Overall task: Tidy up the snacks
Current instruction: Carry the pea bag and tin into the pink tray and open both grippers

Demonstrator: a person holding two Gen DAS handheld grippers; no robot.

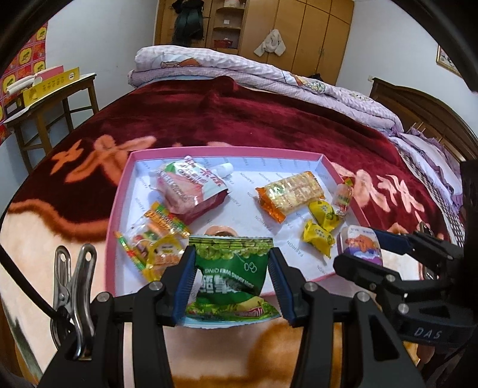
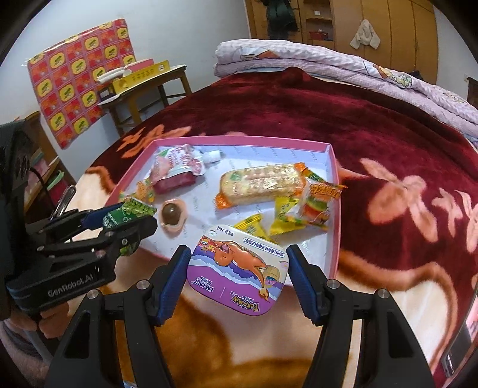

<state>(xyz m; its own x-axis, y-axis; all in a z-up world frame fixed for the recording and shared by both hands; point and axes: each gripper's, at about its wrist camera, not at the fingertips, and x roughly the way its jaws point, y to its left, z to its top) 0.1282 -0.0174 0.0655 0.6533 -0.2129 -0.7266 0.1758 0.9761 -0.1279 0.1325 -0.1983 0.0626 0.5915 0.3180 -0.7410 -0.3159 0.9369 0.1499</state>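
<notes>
A pink tray (image 1: pixel 119 191) with a white floor lies on the red blanket; it also shows in the right wrist view (image 2: pixel 334 191). My left gripper (image 1: pixel 231 262) is shut on a green snack bag (image 1: pixel 231 268) over the tray's near edge. My right gripper (image 2: pixel 239 268) is shut on a purple mint tin (image 2: pixel 239 271) at the tray's near right corner; the tin also shows in the left wrist view (image 1: pixel 363 246). In the tray lie a pink pouch (image 1: pixel 191 185), a cracker pack (image 1: pixel 291 191), yellow candies (image 1: pixel 319 222), gummy packets (image 1: pixel 155 238) and a chocolate cup (image 2: pixel 173 215).
The tray sits on a bed with a dark red flowered blanket (image 1: pixel 239 119). A folded lilac quilt (image 1: pixel 239 68) lies at the far side. A wooden side table (image 1: pixel 44 98) with yellow boxes stands at the left. Wardrobes (image 1: pixel 298 27) line the back wall.
</notes>
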